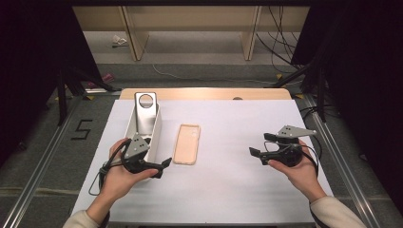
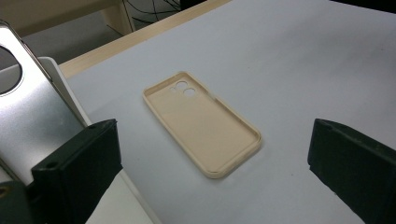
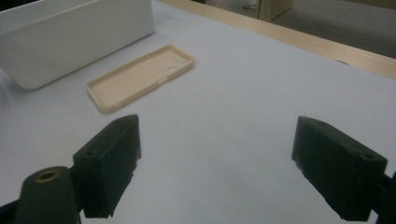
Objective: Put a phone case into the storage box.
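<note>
Two claws, left (image 1: 164, 167) and right (image 1: 259, 145), both wide, empty; beige phone case (image 1: 186, 144) flat on table (image 1: 237, 190); best pinched by long edges.

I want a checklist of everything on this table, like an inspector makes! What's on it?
Surface: white table cover, flat, wooden edge at the far side.
Job's things: beige phone case lying open side up; silver phone leaning in a white box.
Clutter: nothing seen.
Grippers: left gripper open beside the box; right gripper open, apart from the case.
Cables: black cable loops from the left gripper.
Surroundings: grey floor, wooden shelf legs, loose wires behind.
</note>
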Demonstrator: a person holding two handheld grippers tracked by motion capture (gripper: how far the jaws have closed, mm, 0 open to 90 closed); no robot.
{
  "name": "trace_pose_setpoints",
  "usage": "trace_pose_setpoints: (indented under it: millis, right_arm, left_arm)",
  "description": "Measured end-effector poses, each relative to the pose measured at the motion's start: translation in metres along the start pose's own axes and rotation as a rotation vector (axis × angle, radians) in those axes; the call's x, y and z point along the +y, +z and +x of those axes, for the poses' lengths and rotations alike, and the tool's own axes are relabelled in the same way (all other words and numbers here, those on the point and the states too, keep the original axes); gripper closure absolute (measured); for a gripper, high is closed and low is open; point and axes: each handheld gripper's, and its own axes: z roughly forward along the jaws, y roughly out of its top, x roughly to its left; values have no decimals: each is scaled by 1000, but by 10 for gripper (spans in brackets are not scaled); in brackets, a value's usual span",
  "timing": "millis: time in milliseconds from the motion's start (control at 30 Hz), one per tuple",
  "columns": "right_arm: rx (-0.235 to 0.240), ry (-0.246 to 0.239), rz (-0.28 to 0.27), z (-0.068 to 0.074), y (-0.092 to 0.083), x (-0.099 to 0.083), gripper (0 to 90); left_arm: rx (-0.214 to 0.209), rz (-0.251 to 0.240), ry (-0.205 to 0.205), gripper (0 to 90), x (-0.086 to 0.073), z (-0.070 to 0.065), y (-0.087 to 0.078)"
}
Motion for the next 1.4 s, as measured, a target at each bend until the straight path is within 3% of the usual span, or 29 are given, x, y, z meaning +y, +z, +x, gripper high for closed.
trace_pose_setpoints:
  millis: [400, 833, 1133, 1400]
  right_arm:
    - [2, 8, -10, -3, 2, 2, 164]
    - [0, 15, -26, -3, -3, 2, 163]
    - [1, 7, -36, 0, -7, 2, 163]
    - [5, 7, -33, 1, -6, 2, 163]
  left_arm:
    - [-1, 5, -1, 22, -2, -1, 0]
    - [5, 1, 29, 32, 8, -1, 4]
    - [17, 23, 66, 45, 10, -4, 9]
    - [13, 25, 64, 52, 10, -2, 12]
